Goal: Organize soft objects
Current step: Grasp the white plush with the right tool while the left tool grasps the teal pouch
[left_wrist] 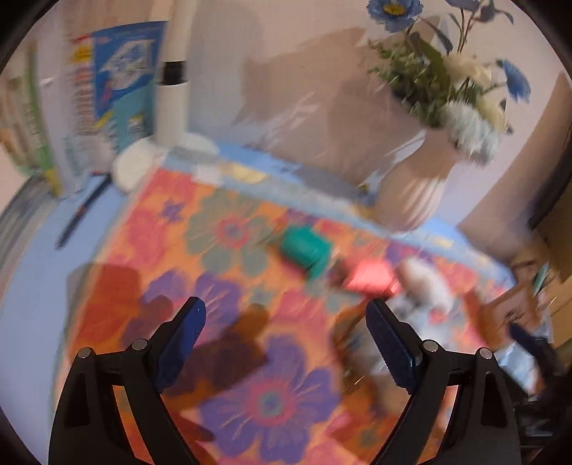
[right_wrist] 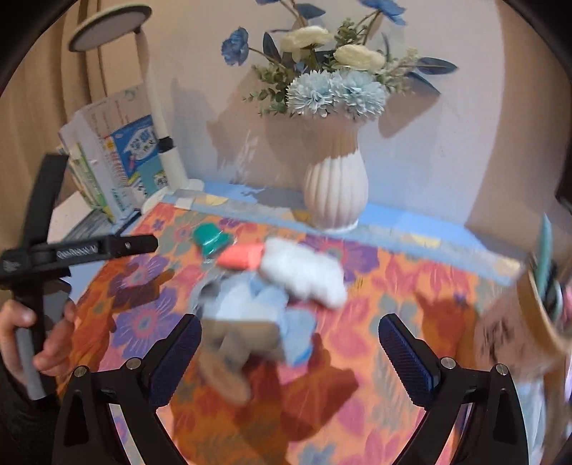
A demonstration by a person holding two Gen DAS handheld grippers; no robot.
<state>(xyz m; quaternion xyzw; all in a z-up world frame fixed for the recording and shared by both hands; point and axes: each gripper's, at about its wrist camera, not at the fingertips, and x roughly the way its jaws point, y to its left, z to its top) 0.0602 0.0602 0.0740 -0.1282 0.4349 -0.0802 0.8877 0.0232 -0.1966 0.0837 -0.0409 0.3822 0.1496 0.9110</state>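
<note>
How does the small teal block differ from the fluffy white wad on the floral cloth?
The small teal block is teal, compact and hard-edged; the fluffy white wad is white, larger and shapeless. The block lies nearer the books, the wad nearer the vase. Both rest on the floral cloth, in neither claw.

Home desk: flower vase (right_wrist: 336, 189), books (right_wrist: 118, 161), lamp (right_wrist: 107, 27).

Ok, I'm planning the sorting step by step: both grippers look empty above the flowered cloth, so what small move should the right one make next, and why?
Probably lower the right gripper onto the blue soft toy just ahead of it. Its jaws stand wide open with nothing pressed between them, and the toy lies nearest in the heap, in front of the white fluffy piece and the pink block.
</note>
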